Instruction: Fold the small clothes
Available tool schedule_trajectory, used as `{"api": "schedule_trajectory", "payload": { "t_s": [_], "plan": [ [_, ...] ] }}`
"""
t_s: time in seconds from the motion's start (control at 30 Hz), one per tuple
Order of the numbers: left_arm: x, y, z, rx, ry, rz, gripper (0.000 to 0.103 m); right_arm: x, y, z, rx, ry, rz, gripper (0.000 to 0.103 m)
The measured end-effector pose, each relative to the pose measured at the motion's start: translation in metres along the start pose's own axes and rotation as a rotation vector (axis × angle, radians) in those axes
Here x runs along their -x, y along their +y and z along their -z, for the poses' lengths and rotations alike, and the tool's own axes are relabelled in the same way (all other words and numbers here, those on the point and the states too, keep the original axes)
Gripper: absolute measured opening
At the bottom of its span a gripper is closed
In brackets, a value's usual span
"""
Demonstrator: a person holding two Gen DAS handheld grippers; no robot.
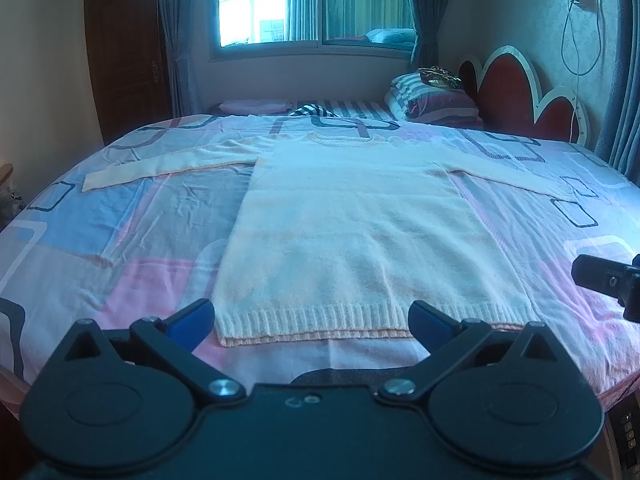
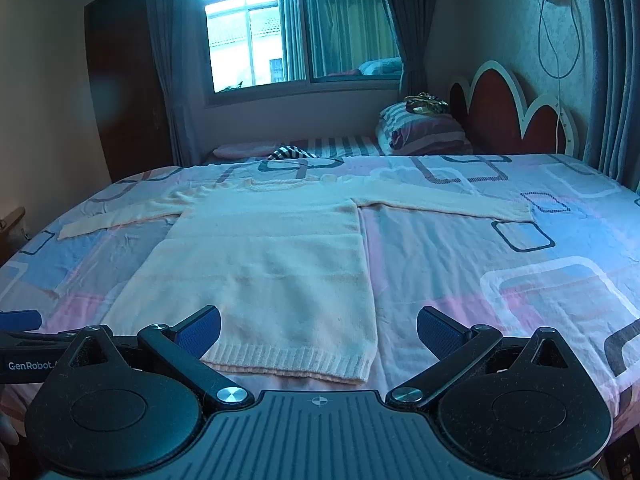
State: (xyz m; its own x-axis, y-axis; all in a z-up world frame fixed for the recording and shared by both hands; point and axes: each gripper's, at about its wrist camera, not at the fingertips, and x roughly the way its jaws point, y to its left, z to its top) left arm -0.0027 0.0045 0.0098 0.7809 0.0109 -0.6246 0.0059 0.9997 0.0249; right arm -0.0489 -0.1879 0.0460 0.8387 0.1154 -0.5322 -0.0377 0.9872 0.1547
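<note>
A pale cream knit sweater (image 1: 360, 232) lies flat on the bed, front up, both sleeves spread sideways, ribbed hem nearest me. It also shows in the right wrist view (image 2: 264, 264). My left gripper (image 1: 312, 318) is open and empty, hovering just in front of the hem, its blue pads either side of the hem's width. My right gripper (image 2: 319, 328) is open and empty, near the hem's right corner. The right gripper's body shows at the right edge of the left wrist view (image 1: 608, 284); the left gripper's finger shows at the left edge of the right wrist view (image 2: 20, 320).
The bed sheet (image 1: 120, 240) is pink, blue and white with rectangle patterns. Folded striped bedding (image 1: 432, 100) and a red headboard (image 1: 520, 96) are at the far right. A window with curtains (image 1: 312, 4) and a dark door (image 1: 124, 52) are behind.
</note>
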Motion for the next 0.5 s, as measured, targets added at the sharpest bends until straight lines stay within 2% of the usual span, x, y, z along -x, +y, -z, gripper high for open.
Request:
{"api": "schedule_trajectory", "payload": {
  "t_s": [0.5],
  "plan": [
    [0.0009, 0.0007, 0.0006, -0.001, -0.006, 0.0, 0.102, 0.0015, 0.0035, -0.0005, 0.008, -0.004, 0.001, 0.103]
  ]
}}
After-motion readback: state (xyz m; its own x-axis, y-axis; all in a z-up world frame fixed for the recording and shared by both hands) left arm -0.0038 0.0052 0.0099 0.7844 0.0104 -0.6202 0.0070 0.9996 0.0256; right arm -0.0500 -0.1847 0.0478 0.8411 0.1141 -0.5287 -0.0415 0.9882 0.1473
